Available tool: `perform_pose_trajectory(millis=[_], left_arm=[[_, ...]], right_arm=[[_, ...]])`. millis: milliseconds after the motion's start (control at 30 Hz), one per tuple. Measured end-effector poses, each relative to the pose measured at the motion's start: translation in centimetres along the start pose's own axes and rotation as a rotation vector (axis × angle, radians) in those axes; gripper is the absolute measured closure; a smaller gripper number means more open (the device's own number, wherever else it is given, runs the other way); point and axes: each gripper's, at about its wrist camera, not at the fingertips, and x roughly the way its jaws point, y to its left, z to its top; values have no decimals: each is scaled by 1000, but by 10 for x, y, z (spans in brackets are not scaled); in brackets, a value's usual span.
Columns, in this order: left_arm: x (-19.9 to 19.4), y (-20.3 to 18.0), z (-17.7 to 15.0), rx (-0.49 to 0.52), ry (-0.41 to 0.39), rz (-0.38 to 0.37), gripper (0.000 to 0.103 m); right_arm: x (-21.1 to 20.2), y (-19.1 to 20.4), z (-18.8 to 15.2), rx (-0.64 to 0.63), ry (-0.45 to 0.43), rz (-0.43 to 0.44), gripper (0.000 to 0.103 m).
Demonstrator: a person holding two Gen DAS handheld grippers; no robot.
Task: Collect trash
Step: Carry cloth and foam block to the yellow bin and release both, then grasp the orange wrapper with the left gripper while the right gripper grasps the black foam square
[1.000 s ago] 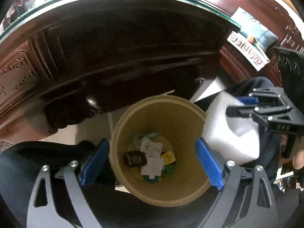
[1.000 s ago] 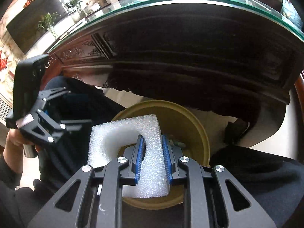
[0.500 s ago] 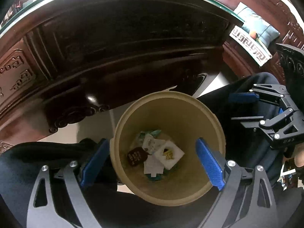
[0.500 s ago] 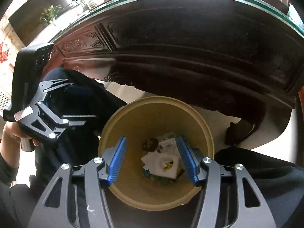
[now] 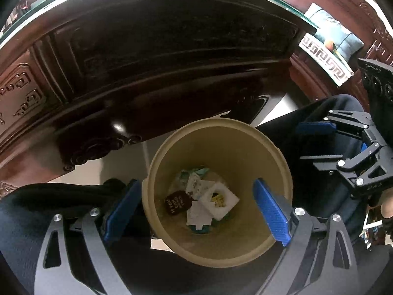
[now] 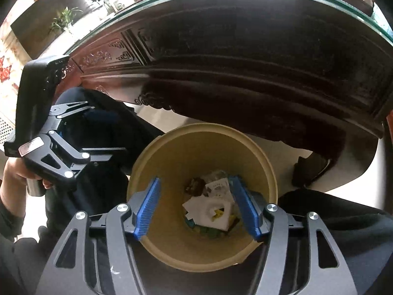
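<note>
A tan round trash bin [image 5: 277,169] [image 6: 152,162] stands on the floor below both grippers. At its bottom lie a white foam piece [image 5: 219,199] [image 6: 216,212], a brown wrapper [image 5: 177,202] [image 6: 195,184] and paper scraps [image 5: 197,215]. My left gripper [image 5: 196,211] is open and empty above the bin, one finger outside its left rim. My right gripper [image 6: 196,207] is open and empty over the bin's mouth; it also shows at the right of the left wrist view [image 5: 319,142].
A dark carved wooden table with a glass top [image 5: 147,49] [image 6: 245,49] overhangs just behind the bin. The person's dark-clothed legs [image 5: 49,209] [image 6: 343,221] flank the bin. A cushioned wooden seat [image 5: 326,49] is at the far right.
My right gripper opened and let go of the white foam piece, which fell to the bottom of the bin. The right gripper then drew back slightly.
</note>
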Motion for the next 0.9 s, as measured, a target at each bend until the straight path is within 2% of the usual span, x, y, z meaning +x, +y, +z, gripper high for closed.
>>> perform_pose_trajectory(millis=[67,200,300,500,700,767,900], left_arm=[[0,0,1,-2,-3,-2,11],[-5,0,5,-10,-22,-5,11],[-11,-2,12,-4,-43,5,11],[-35,-11,30,34,-106,18,9],[-56,-14,45,50,-166,32,5],[-63,-13,50,47,-185,37,5],[-91,-8,69,16,-276,62,4]], right_arm=[[1,0,0,1,4,6,40],[-5,1,3,-8,-15,17,27],[-15,4,10,-29,-42,14,21],[-29,6,24,-56,-79,-1,15],[-33,7,34,-64,-91,22,12],[-38,7,37,-59,-106,57,12],[-63,4,51,-55,-201,146,12]])
